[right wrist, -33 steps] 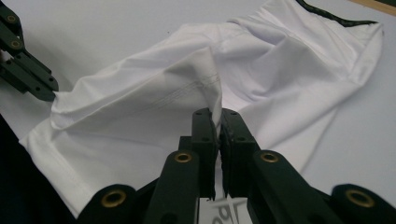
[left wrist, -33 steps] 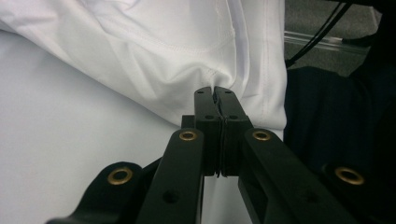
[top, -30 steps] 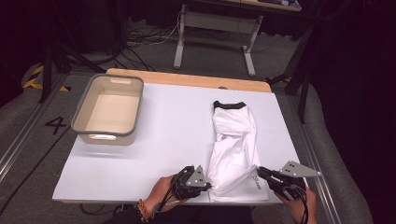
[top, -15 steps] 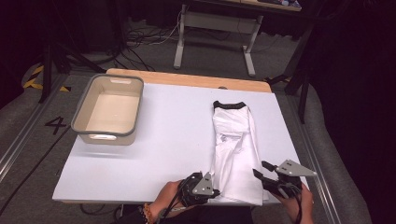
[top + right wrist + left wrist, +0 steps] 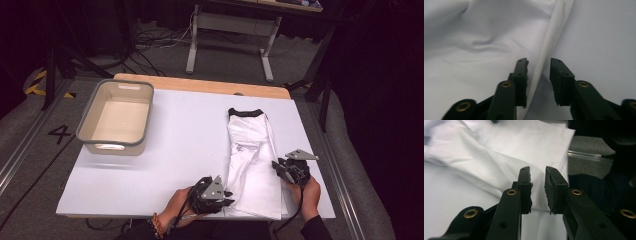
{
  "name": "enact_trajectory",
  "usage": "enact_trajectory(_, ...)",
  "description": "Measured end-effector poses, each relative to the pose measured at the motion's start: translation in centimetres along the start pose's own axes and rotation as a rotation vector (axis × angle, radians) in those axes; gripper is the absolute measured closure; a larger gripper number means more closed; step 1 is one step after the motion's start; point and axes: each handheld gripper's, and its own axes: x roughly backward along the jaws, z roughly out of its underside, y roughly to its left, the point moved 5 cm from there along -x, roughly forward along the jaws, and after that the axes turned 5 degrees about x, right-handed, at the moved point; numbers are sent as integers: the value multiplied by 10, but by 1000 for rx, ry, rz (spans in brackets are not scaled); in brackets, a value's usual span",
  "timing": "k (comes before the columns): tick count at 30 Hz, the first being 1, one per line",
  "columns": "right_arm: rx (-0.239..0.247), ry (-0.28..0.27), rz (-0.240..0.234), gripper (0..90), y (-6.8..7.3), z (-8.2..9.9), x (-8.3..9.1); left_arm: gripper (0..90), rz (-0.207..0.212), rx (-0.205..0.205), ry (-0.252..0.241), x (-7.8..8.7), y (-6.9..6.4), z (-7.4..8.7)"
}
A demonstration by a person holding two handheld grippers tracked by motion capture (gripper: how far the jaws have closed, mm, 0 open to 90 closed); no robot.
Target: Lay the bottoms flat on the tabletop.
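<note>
A white shirt [image 5: 252,160] with a black collar [image 5: 245,113] lies folded into a long strip on the white table [image 5: 185,145]. My left gripper [image 5: 229,197] lies at the shirt's near left corner. Its jaws have just been opening and stand open [image 5: 537,170] by a narrow gap over the shirt's hem [image 5: 499,157]. My right gripper [image 5: 276,167] is at the shirt's right edge. Its jaws have just been closing and now straddle the folded edge [image 5: 541,62], still open [image 5: 539,61], with cloth between them.
A grey, empty bin [image 5: 114,148] stands at the table's left. The table's wooden far edge [image 5: 200,85] shows behind the white top. The front edge runs just under both hands. Bare white tabletop lies between the bin and the shirt.
The shirt's bunched near end now lies flat up to the front edge. My right gripper has moved from the near right corner farther up the shirt's right edge. The left gripper's jaws have parted.
</note>
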Motion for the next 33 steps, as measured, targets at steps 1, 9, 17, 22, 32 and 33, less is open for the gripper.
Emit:
enact_trajectory(1,1,0,-6,810,-3,0,-2,743,-8,25,-6,1,7,0)
enact_trajectory(9,9,15,65,892,-24,-3,-7,664,-81,119,-29,5,46,-5)
enact_trajectory(17,-7,24,123,634,-32,-2,-10,544,-84,133,94,-41,67,-9)
enact_trajectory(22,-31,-3,38,552,-27,-3,-11,489,-141,125,125,-56,79,-20)
enact_trajectory(32,-81,-7,-122,455,-26,-3,-13,495,-153,187,165,-78,106,-35)
enact_trajectory(33,-77,-5,-129,453,-24,-3,-13,552,-146,189,163,-79,107,-36)
